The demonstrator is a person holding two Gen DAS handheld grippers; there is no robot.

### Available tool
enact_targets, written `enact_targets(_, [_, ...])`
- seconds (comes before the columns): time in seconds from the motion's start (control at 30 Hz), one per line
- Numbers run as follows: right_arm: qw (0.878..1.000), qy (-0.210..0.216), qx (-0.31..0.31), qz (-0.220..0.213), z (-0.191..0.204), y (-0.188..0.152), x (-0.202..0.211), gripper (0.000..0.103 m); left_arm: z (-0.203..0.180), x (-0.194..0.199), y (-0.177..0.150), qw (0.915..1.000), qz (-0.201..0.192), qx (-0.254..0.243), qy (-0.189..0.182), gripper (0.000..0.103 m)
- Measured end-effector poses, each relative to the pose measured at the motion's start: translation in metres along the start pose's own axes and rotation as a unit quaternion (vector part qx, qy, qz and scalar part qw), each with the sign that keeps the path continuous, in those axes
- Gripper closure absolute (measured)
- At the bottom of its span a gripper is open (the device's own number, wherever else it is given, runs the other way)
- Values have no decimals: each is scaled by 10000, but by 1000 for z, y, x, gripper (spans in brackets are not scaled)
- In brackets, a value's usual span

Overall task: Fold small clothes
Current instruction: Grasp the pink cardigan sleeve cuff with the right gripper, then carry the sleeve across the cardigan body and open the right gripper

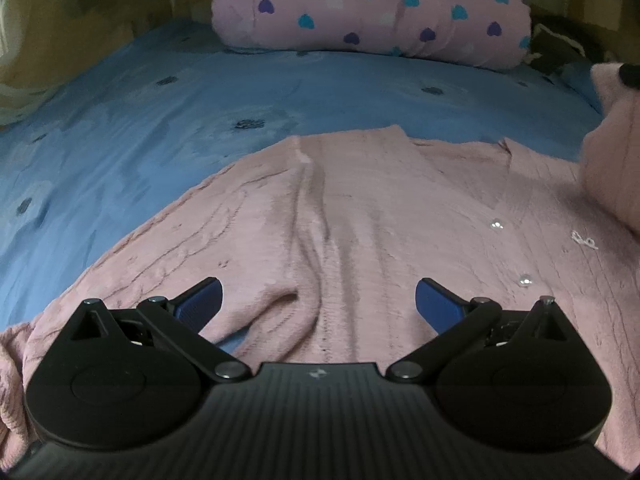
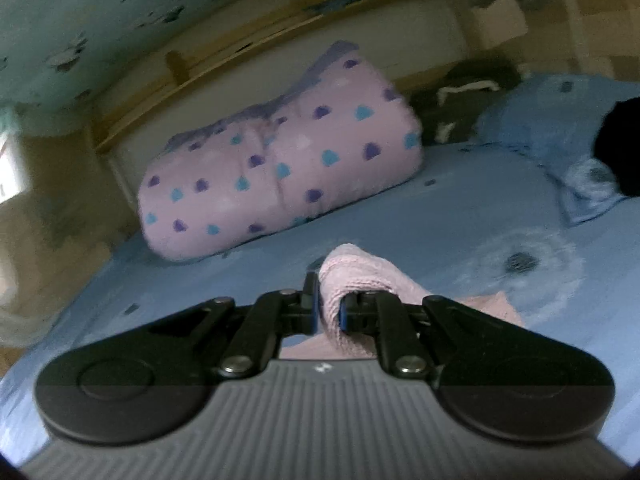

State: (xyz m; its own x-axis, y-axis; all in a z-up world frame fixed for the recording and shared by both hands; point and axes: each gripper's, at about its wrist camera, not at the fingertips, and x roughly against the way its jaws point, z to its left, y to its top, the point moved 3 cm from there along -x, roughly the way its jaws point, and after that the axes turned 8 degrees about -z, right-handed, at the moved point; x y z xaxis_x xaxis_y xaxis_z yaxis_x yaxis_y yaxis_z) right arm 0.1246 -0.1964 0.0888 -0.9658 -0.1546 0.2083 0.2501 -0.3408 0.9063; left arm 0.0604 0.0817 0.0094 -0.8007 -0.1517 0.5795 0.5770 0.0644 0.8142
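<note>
Your left hand-held gripper (image 1: pixel 318 298) sits low over the pink sweater (image 1: pixel 360 220), its blue pads (image 1: pixel 198 302) spread wide with nothing between them; a raised fold of the knit runs up the middle of the gap, and whether the pads touch the cloth you cannot tell. That view shows what the right one hides: the sweater lies spread flat across the near part of the blue bedsheet (image 1: pixel 160 120), small shiny beads scattered on its right half, and at the right edge a bunched part of the same pink knit rises off the bed with something dark at its top. Your right hand-held gripper (image 2: pixel 330 310) is closed on the sweater (image 2: pixel 352 276); the right view shows a thick roll of knit pinched between the fingers and bulging up past the tips, while a flat pink corner lies on the sheet (image 2: pixel 400 220) just beyond and to the right. This gripper is lifted and looks across the bed rather than down at it, with the frame blurred. Farther back in both views a pink quilt (image 1: pixel 372 8) with blue and purple hearts is folded into a bundle at the head of the bed. Only the right view shows a blue pillow (image 2: pixel 560 128) beside it and a wooden rail along the wall behind.
</note>
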Motion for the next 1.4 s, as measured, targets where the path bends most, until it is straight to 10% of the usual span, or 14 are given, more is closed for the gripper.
enact_targets(0.63, [9817, 554, 261, 1804, 59, -123, -55, 87, 35, -7, 3, 9988, 310, 286, 249, 0])
enact_targets(0.73, [9758, 562, 96, 2113, 56, -132, -56, 69, 35, -8, 2, 9987, 316, 246, 315, 0])
enact_targets(0.8, [9757, 659, -45, 2091, 55, -134, -51, 46, 34, -8, 2, 9987, 312, 229, 324, 0])
enact_targets(1.0, [9730, 831, 146, 2149, 54, -122, -25, 34, 32, -8, 1, 9989, 285, 184, 319, 0])
enact_targets(1.4, [9740, 438, 1301, 1801, -21, -78, 29, 31, -21, 12, 4, 9988, -117, -461, 128, 0])
